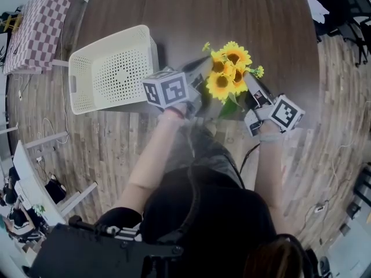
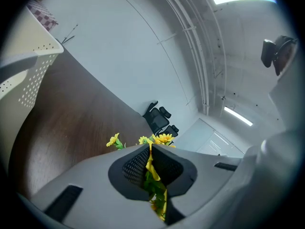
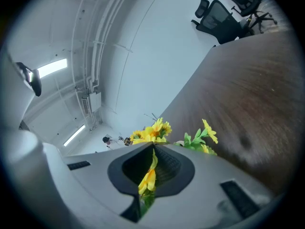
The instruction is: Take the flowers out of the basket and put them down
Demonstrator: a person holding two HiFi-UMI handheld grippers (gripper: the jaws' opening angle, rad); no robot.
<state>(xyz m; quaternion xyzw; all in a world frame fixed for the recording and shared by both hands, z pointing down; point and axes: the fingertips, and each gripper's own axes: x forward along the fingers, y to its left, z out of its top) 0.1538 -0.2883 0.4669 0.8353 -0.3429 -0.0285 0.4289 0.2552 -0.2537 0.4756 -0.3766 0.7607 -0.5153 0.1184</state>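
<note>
- Flowers (image 1: 229,68) are held over the wooden table (image 1: 174,10), clear of the white basket (image 1: 110,68) at their nine o'clock.
- Left gripper (image 2: 150,149) has its jaws clamped on leaves and petals.
- Right gripper (image 3: 153,149) pinches the flowers too.

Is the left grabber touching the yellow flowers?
Touching. The left gripper view shows the left gripper shut on the flowers, petals and leaves pinched between its jaws.
</note>
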